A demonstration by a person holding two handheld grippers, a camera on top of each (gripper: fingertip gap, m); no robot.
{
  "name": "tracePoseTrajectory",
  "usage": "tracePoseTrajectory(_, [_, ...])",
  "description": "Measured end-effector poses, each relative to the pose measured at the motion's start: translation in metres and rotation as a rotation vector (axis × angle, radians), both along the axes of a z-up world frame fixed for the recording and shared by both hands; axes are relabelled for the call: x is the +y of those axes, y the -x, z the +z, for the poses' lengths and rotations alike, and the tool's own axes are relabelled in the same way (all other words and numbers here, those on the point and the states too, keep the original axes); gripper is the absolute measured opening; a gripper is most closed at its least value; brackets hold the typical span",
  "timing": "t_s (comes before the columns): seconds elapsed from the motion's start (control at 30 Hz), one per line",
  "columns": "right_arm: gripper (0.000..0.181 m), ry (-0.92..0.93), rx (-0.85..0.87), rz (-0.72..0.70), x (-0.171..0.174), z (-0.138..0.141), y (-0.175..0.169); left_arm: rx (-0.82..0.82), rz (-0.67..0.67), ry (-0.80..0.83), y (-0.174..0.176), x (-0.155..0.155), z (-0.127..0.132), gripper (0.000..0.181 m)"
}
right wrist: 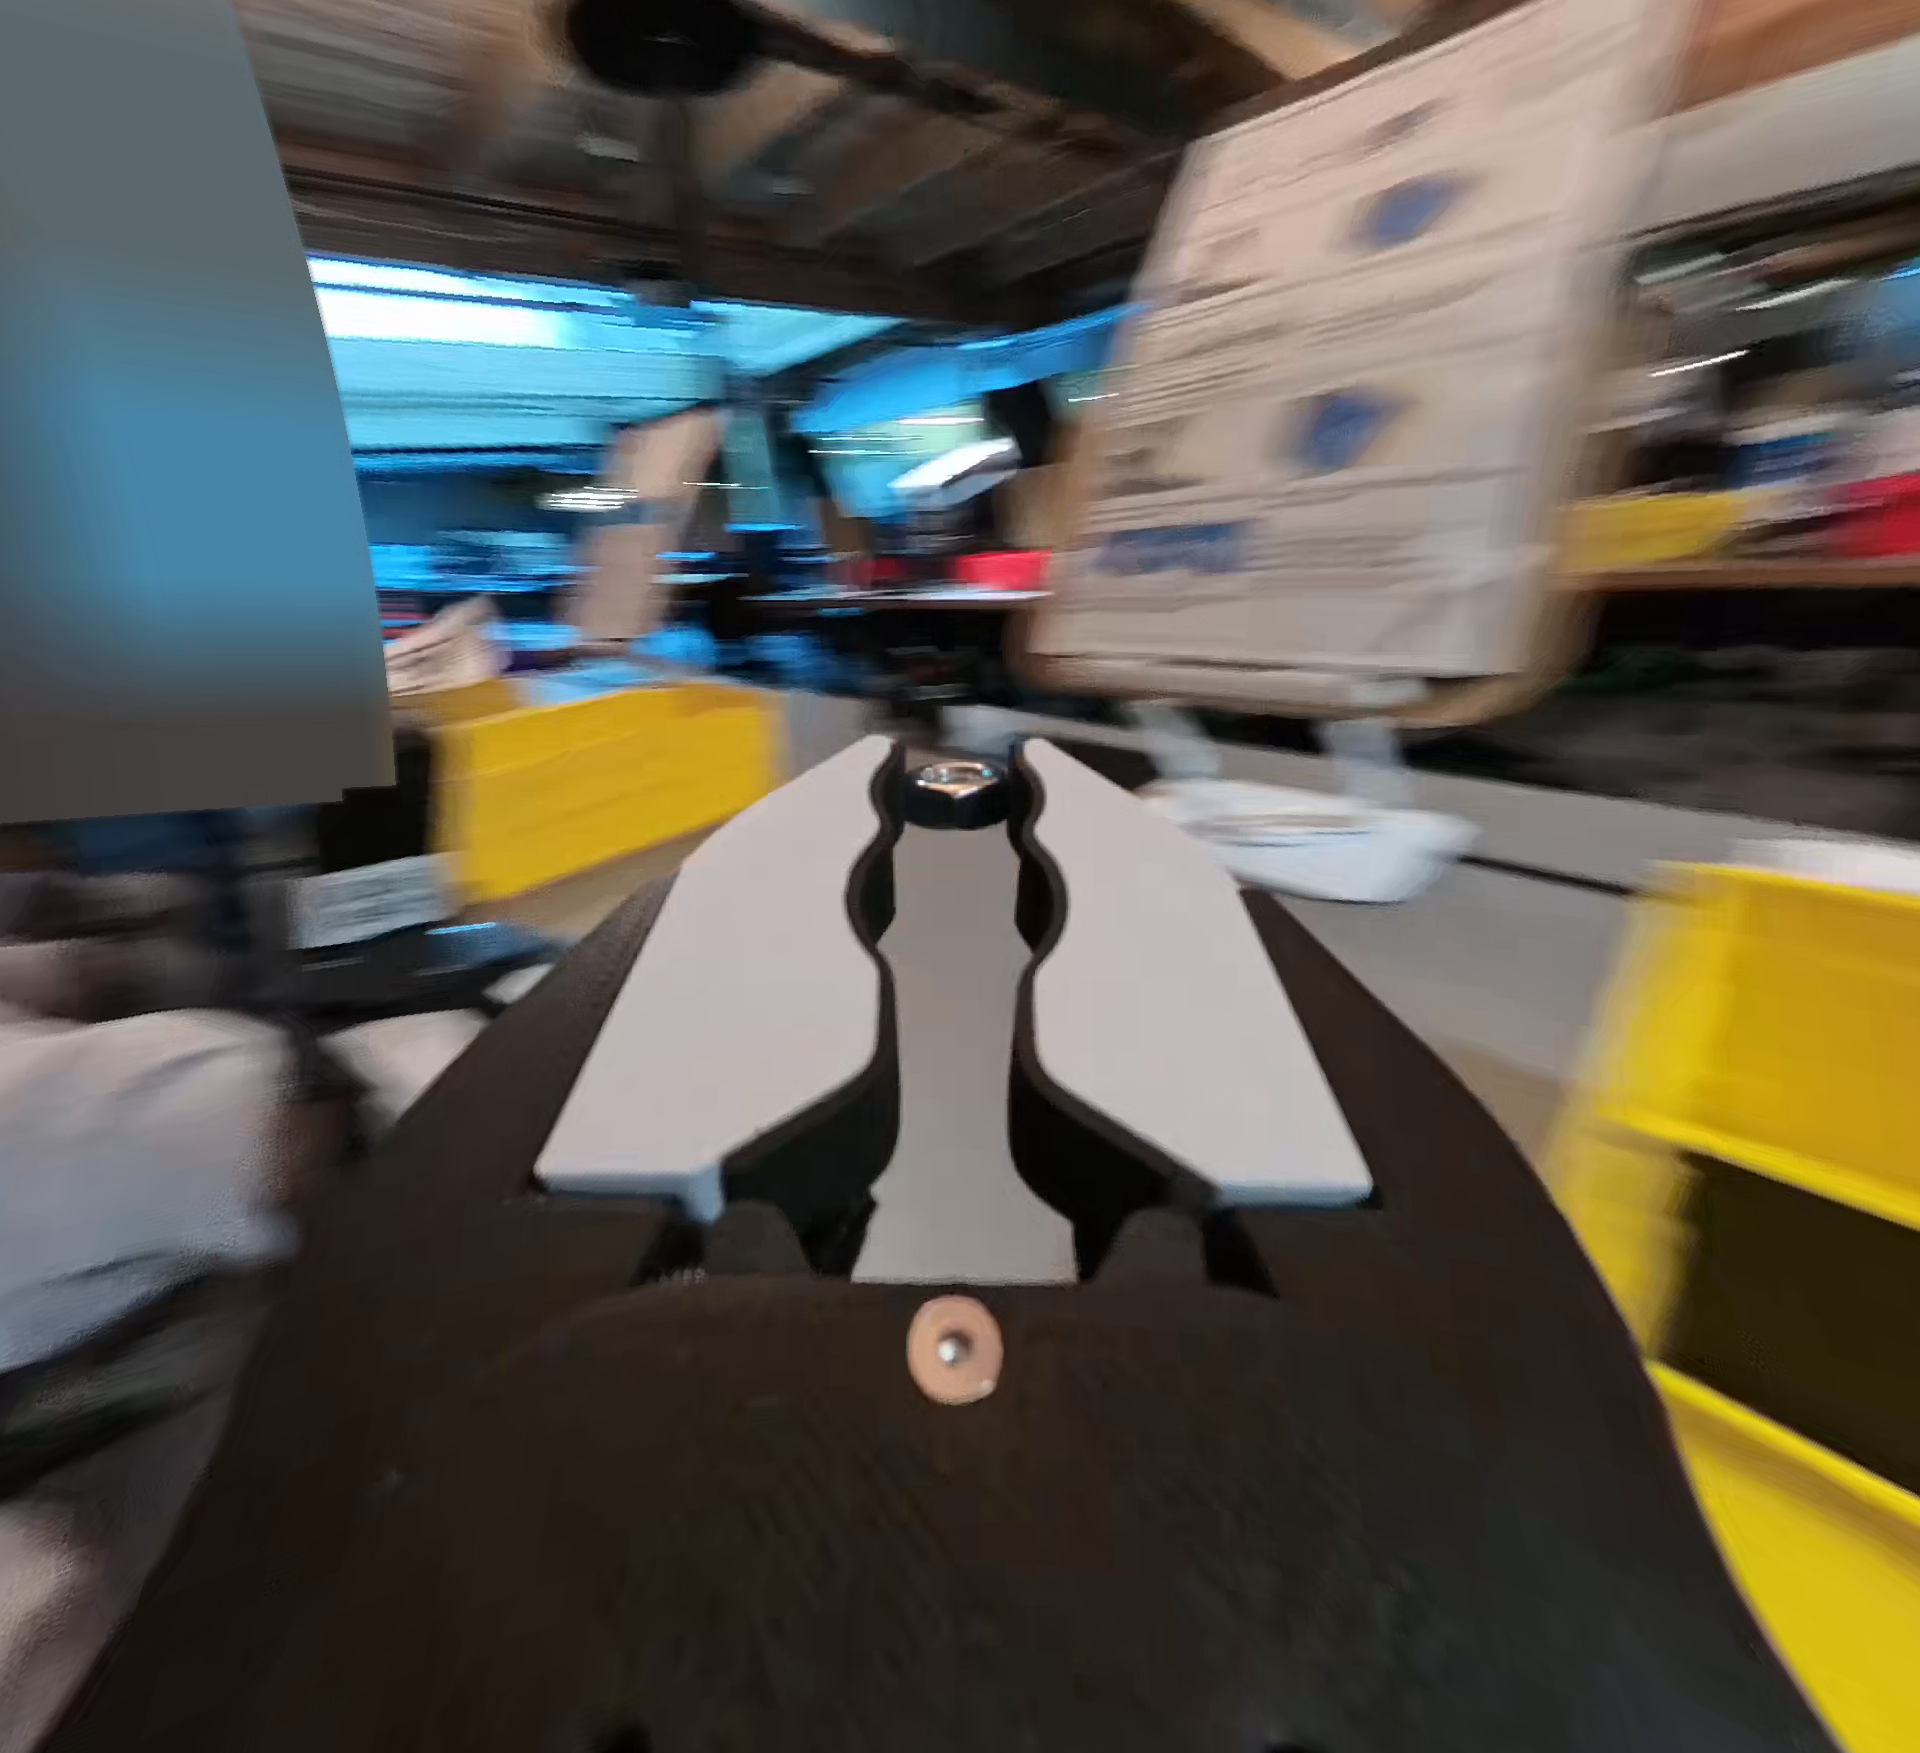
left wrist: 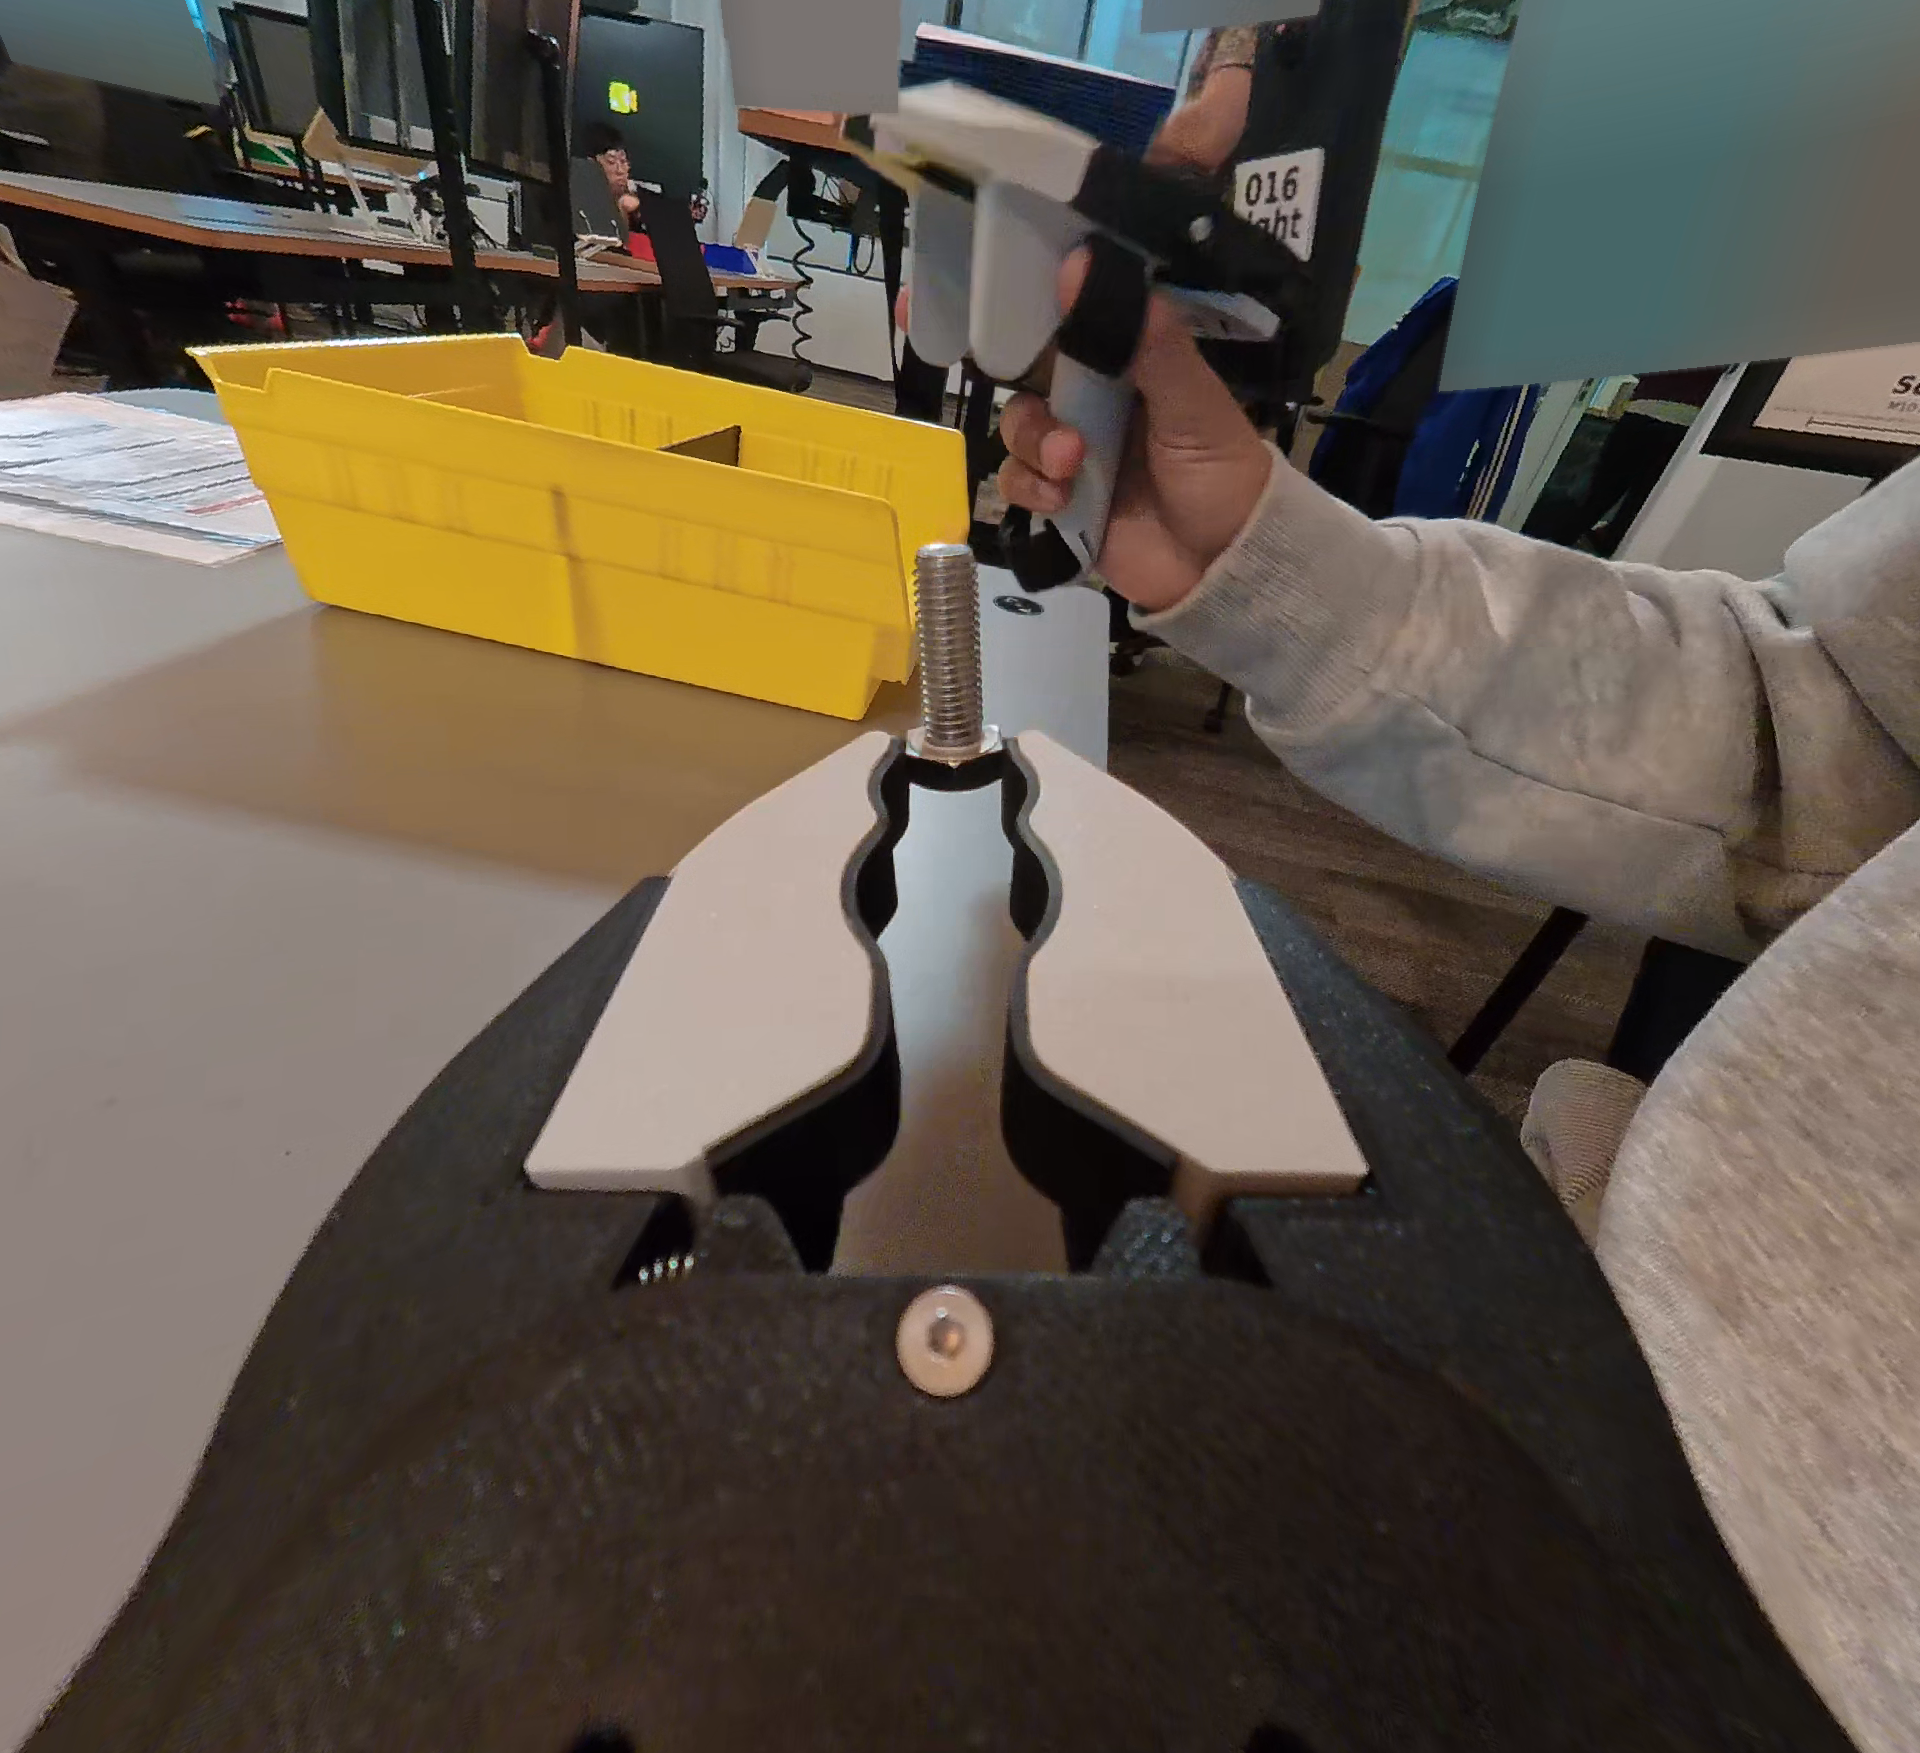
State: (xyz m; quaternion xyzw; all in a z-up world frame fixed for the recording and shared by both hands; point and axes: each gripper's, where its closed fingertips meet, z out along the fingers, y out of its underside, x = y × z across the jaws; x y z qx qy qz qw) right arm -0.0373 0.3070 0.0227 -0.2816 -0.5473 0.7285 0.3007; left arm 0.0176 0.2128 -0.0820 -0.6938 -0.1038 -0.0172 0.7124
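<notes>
1. The left hand-held gripper pinches a steel bolt by its head at the very tips of its grey fingers. The threaded shank stands upright above the fingertips.
2. Under and to the left of this hand-held gripper lies the grey desk. At the right edge of the left wrist view a grey sleeve reaches in.
3. Beyond the bolt a yellow bin sits on the desk, with a dark divider showing inside. To its left lies a printed sheet.
4. Above and to the right of the bolt, well apart from it, a hand holds the right hand-held gripper in the air, with its grey fingers pointing down.
5. In its own, badly motion-blurred view, the right hand-held gripper is closed on a small metal nut pinched between its fingertips.
6. To the right of it stands another yellow bin, close to the camera. Farther off on the left there is a second yellow bin.
7. Behind the nut a blurred cardboard box fills the upper right. Farthest off in the left wrist view are desks, monitors and a seated person.
</notes>
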Motion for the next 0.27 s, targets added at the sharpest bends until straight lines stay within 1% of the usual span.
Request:
tracePoseTrajectory(0.03, [0.018,-0.029,-0.002,-0.085,0.025,0.000,0.007,-0.003,0.001,0.001,0.000,0.000,0.000,0.017])
tracePoseTrajectory(0.07, [0.018,-0.074,-0.024,-0.164,0.049,-0.005,0.016,-0.006,0.003,0.001,0.001,0.000,0.000,0.017])
tracePoseTrajectory(0.1, [0.019,-0.130,-0.063,-0.235,0.072,-0.016,0.025,-0.009,0.005,0.002,0.002,0.000,0.000,0.017])
tracePoseTrajectory(0.17, [0.019,-0.228,-0.175,-0.348,0.114,-0.048,0.039,-0.012,0.009,0.005,0.002,0.000,-0.001,0.017])
tracePoseTrajectory(0.2, [0.019,-0.250,-0.246,-0.378,0.129,-0.065,0.044,-0.012,0.010,0.007,0.002,0.000,-0.001,0.017])
tracePoseTrajectory(0.27, [0.019,-0.233,-0.380,-0.381,0.145,-0.093,0.051,-0.009,0.010,0.009,0.002,0.001,-0.001,0.017])
